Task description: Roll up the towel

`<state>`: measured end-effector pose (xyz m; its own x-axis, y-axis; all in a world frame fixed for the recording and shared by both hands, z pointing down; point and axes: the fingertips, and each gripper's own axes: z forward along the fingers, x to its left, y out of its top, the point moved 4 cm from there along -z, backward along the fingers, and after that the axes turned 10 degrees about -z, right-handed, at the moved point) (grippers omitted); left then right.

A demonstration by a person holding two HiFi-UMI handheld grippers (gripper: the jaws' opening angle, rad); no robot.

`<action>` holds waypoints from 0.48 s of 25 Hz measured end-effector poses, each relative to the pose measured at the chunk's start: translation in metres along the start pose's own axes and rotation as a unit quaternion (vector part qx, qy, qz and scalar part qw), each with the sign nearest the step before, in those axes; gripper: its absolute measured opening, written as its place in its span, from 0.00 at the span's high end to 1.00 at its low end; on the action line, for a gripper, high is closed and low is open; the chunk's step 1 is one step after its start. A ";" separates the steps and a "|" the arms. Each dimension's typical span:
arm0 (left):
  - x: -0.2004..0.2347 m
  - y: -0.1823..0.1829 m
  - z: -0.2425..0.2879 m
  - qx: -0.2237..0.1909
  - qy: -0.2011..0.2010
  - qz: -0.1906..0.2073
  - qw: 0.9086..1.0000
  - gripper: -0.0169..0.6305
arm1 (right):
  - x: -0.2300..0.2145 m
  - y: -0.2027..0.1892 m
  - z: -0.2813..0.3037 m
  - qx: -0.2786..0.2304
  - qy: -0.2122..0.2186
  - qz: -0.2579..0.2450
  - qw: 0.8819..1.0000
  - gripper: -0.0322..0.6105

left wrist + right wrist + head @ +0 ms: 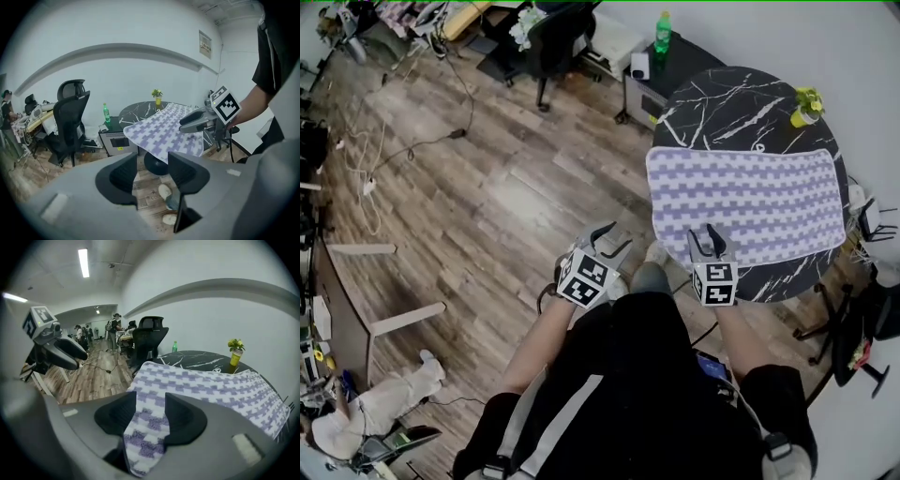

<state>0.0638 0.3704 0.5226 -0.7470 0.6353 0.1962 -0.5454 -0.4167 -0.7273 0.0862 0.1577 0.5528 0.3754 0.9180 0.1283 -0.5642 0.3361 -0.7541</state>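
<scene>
No rolling done yet. Towel spread flat on the dark round table, right of frame. Left gripper half open on nothing, lower centre, above the floor. Right gripper half open astride the towel's near edge, apparently not pinching. Left to do: grip, then the whole roll.

A purple-checked towel is lying spread over a round black table. The right gripper is hovering at its near edge, while the left gripper is hanging over the wooden floor.
</scene>
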 end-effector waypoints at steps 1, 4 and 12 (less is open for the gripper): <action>0.006 0.003 0.004 0.003 -0.006 0.005 1.000 0.64 | 0.003 -0.001 0.004 0.003 -0.002 0.007 1.000 0.65; 0.026 0.020 0.025 0.013 -0.021 0.036 0.999 0.64 | -0.003 -0.003 0.026 0.009 -0.018 0.014 1.000 0.65; 0.053 0.074 0.083 0.056 -0.086 0.137 0.985 0.64 | -0.030 0.009 0.060 0.028 -0.047 0.048 0.997 0.65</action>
<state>-0.0474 0.3193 0.5341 -0.9206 0.3723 0.1179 -0.3446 -0.6327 -0.6935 0.0263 0.1457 0.5807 0.2491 0.9611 0.1194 -0.6352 0.2552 -0.7289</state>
